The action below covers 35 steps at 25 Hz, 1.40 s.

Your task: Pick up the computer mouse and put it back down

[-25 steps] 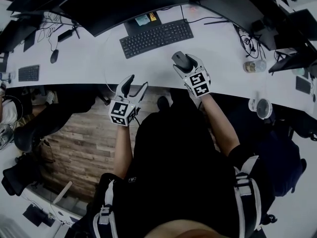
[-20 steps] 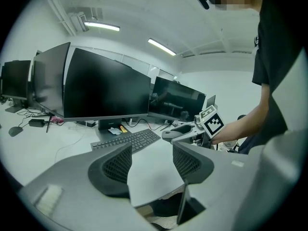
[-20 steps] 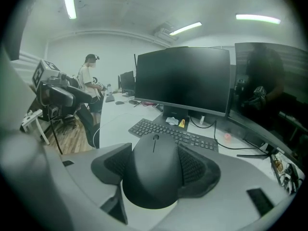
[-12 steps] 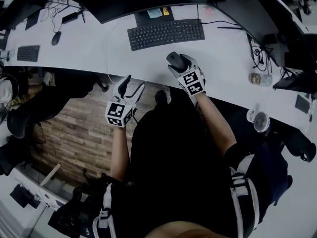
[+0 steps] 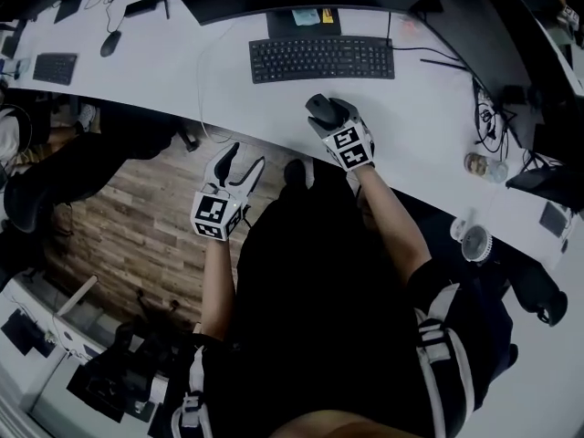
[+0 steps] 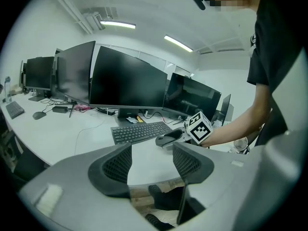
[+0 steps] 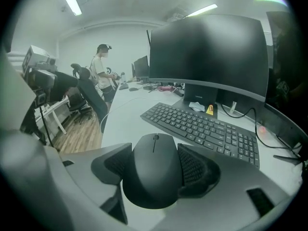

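The black computer mouse [image 5: 321,109] sits between the jaws of my right gripper [image 5: 327,115], which is shut on its sides. In the right gripper view the mouse [image 7: 156,174] fills the gap between both pads, just in front of the black keyboard [image 7: 207,126]. It hangs low over the white desk [image 5: 182,71]; whether it touches the top I cannot tell. My left gripper [image 5: 245,161] is open and empty, off the desk's near edge over the wooden floor. From the left gripper view [image 6: 151,160] the mouse [image 6: 168,137] shows ahead at the right.
The keyboard [image 5: 321,58] lies just beyond the mouse, under a large dark monitor [image 7: 211,57]. A second mouse [image 5: 110,43] and small keyboard [image 5: 55,67] lie far left. A jar [image 5: 476,164], cables [image 5: 484,108] and a small fan [image 5: 473,242] are at the right.
My right gripper has sunk toward the desk with the mouse still in it. The left gripper has drifted a little and turned slightly, still open.
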Motion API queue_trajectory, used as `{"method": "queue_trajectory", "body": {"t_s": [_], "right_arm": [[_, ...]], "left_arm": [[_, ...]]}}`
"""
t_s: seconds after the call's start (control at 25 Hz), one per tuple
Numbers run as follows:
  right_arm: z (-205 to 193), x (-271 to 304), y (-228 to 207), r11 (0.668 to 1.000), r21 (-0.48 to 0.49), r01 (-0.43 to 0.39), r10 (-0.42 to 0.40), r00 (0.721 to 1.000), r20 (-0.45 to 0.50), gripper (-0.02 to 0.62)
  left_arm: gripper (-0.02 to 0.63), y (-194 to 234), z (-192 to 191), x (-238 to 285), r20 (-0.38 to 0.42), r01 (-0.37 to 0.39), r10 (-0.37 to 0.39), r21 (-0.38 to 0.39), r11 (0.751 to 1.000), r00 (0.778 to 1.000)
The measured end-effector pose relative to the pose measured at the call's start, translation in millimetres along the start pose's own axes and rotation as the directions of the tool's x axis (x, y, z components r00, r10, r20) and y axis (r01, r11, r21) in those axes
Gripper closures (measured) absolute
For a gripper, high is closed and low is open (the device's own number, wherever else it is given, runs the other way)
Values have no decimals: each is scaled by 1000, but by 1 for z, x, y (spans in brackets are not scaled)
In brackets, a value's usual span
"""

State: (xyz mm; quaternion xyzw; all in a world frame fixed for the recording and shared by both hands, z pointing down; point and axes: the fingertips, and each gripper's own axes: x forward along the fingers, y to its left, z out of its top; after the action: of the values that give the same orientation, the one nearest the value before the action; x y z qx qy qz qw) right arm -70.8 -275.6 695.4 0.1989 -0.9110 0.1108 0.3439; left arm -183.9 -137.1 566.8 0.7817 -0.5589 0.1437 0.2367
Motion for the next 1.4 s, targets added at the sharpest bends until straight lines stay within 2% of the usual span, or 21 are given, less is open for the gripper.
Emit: {"method": "queue_trajectory", "body": {"t_s": [0.52, 1.12, 1.4], "right_arm": [[-42, 38, 6, 999, -5, -35, 34, 995, -96, 296], [-49, 44, 3, 1000, 2, -11, 11, 995, -97, 290], [-49, 47, 9, 1000, -3, -24, 23, 994, -108, 245]], "left_arm": [[348, 6, -22, -13, -41, -52, 50, -37, 998, 998], [348, 2, -21, -11, -42, -39, 38, -23, 999, 998], [347, -1, -20, -11, -34, -34, 33, -14, 999, 999]]}}
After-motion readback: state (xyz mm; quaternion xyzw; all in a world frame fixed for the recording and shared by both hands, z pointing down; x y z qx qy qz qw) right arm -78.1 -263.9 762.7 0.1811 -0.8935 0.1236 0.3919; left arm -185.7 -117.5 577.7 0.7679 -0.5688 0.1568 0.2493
